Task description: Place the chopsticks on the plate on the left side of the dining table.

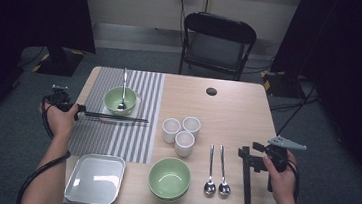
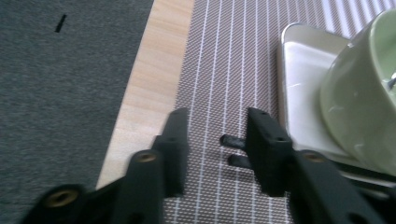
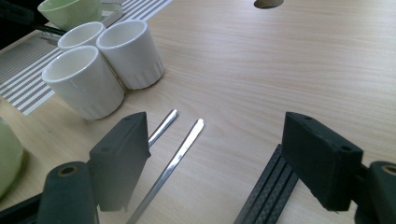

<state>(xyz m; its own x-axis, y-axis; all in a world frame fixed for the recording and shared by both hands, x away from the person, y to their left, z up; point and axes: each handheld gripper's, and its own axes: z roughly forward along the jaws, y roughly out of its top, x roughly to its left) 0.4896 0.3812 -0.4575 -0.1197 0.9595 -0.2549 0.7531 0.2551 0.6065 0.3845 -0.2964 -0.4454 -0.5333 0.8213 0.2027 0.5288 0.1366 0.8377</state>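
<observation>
Item: pair of black chopsticks [image 1: 117, 117], thin, straight, dark and matte. Location: left of centre in the high view, lying level across the grey striped placemat [image 1: 136, 128], just below the green bowl [image 1: 120, 99] holding a spoon [image 1: 123, 89]. Blunt ends [image 2: 233, 150] show in the left gripper view.

Left gripper [image 1: 81, 109]: jaws part-closed, nothing between; chopstick ends lie just outside one jaw.

Right gripper [image 1: 244, 152]: jaws released, wide, empty.
</observation>
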